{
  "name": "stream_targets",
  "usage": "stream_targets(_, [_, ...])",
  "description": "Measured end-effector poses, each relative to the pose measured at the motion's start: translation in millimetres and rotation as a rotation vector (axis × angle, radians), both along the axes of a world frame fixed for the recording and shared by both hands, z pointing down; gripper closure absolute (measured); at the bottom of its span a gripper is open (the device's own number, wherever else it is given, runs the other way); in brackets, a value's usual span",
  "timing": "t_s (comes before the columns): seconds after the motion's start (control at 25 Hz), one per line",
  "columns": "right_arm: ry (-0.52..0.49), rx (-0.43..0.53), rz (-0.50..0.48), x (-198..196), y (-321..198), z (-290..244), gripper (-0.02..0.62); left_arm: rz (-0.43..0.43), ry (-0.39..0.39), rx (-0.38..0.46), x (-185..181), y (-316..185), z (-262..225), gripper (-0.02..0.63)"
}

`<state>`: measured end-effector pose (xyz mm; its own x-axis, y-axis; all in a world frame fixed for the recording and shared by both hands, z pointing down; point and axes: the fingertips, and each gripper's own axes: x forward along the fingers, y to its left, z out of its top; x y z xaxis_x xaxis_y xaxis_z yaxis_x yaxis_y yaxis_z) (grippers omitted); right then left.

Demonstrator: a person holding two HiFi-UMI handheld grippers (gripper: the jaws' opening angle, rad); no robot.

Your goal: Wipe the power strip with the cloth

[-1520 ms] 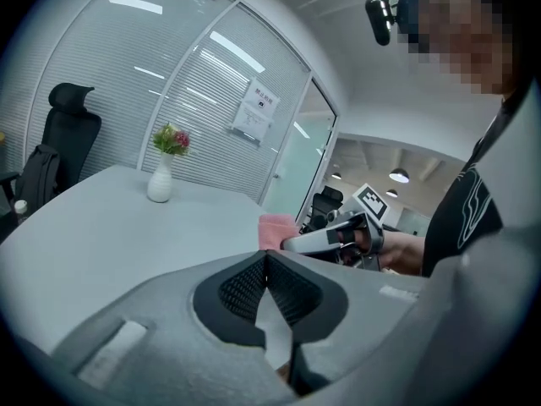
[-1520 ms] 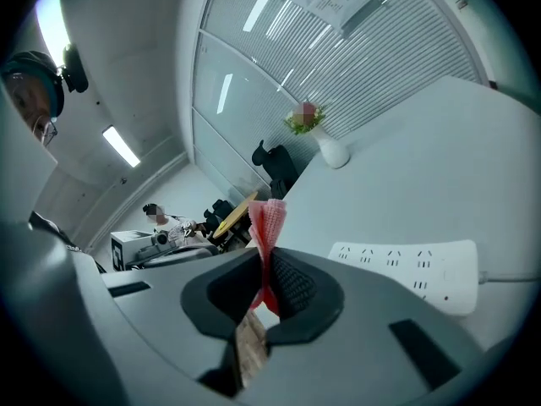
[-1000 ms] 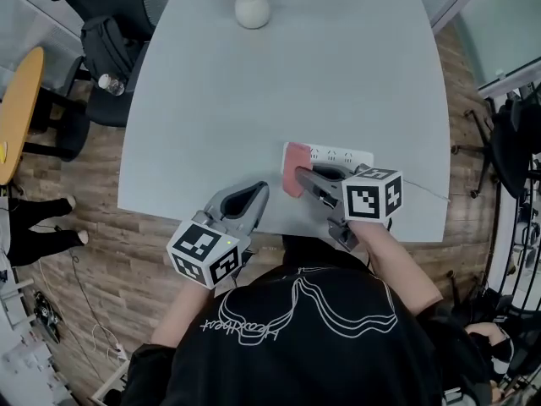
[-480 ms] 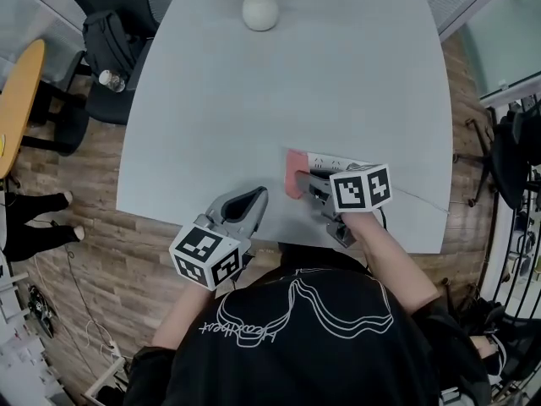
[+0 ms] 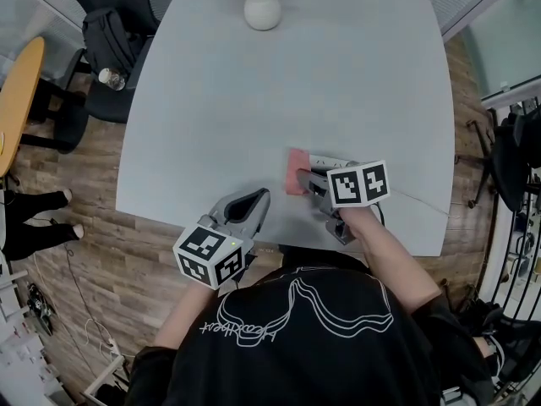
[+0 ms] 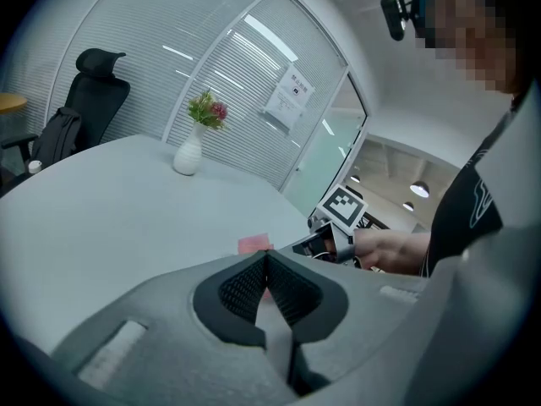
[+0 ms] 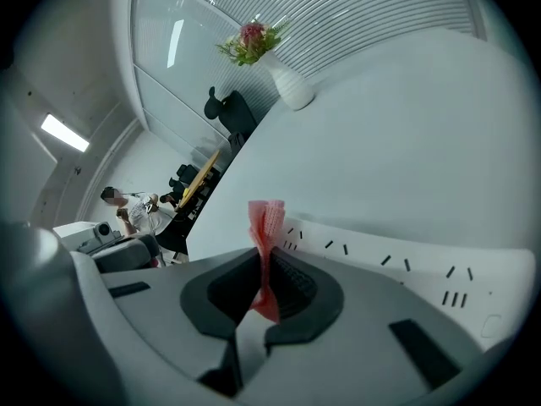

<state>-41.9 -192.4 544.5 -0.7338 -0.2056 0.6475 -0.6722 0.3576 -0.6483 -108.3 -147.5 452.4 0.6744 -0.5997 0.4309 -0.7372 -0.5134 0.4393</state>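
A white power strip (image 5: 331, 161) lies near the table's front right edge, mostly hidden under my right gripper (image 5: 304, 178); its sockets show in the right gripper view (image 7: 397, 256). That gripper is shut on a folded pink cloth (image 5: 297, 171) (image 7: 266, 227), which rests against the strip's left end. My left gripper (image 5: 254, 201) hovers by the front edge, left of the strip, jaws shut with nothing between them. In the left gripper view the cloth (image 6: 254, 244) and the right gripper (image 6: 317, 241) lie beyond its fingertips (image 6: 264, 265).
A white vase (image 5: 262, 10) with a plant stands at the far edge of the grey table (image 5: 254, 100). The strip's cable (image 5: 423, 200) runs off to the right. Black office chairs (image 5: 110, 41) and a bag sit at the far left, a wooden table (image 5: 15, 100) beyond.
My right gripper and the pink cloth have slid a little further over the strip, covering more of it. The left gripper has stayed almost still.
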Motion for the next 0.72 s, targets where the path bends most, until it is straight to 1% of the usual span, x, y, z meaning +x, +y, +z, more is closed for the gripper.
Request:
stream_targets(0.36, [0.053,-0.007,-0.008,1,-4,3,0.565,-0.006,0.004,-0.014,-5,-1,2,0.594])
stream_targets(0.72, [0.103,0.003,0.004,19,-5,5,0.563,0.009,0.006,-0.018,2,1,4,0.594])
